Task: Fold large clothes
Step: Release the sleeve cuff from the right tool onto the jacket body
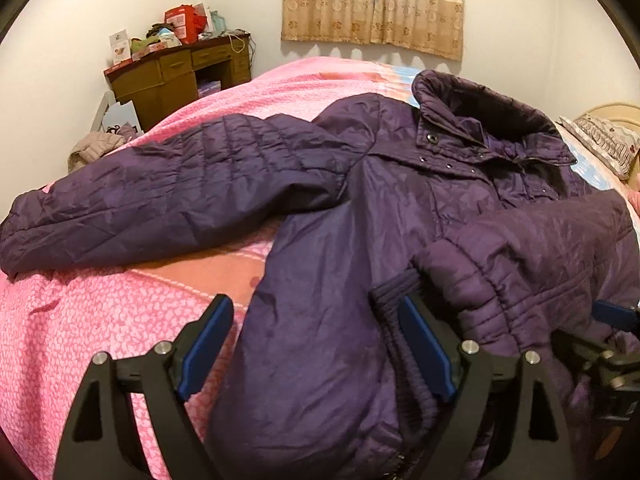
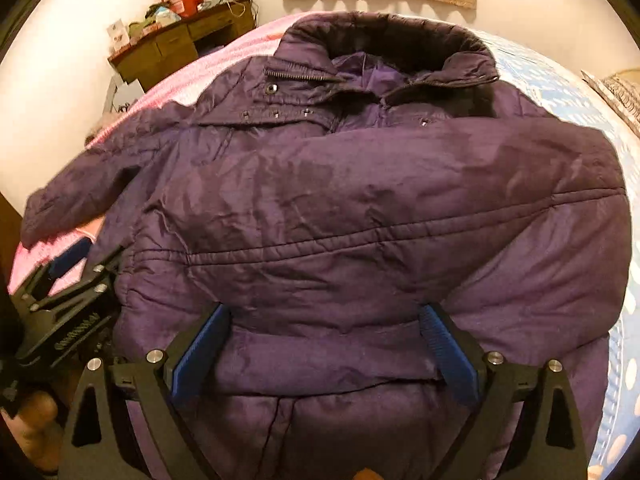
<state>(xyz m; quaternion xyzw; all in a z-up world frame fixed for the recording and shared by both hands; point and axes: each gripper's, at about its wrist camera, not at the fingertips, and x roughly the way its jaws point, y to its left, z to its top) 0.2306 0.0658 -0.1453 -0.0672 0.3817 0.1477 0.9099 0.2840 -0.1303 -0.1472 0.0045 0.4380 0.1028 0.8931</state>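
Observation:
A dark purple quilted jacket lies front up on the bed, collar toward the far wall. One sleeve stretches out to the left over the pink blanket. The other sleeve is folded across the chest, and its ribbed cuff rests against my left gripper's right finger. My left gripper stands open over the jacket's lower front panel. My right gripper is open too, its blue pads either side of the folded sleeve's bulge. Each gripper shows in the other's view: right gripper, left gripper.
A pink blanket covers the bed, with a blue dotted sheet on the right. A pillow lies at the far right. A cluttered wooden desk stands in the left corner, curtains behind. A hand shows at lower left.

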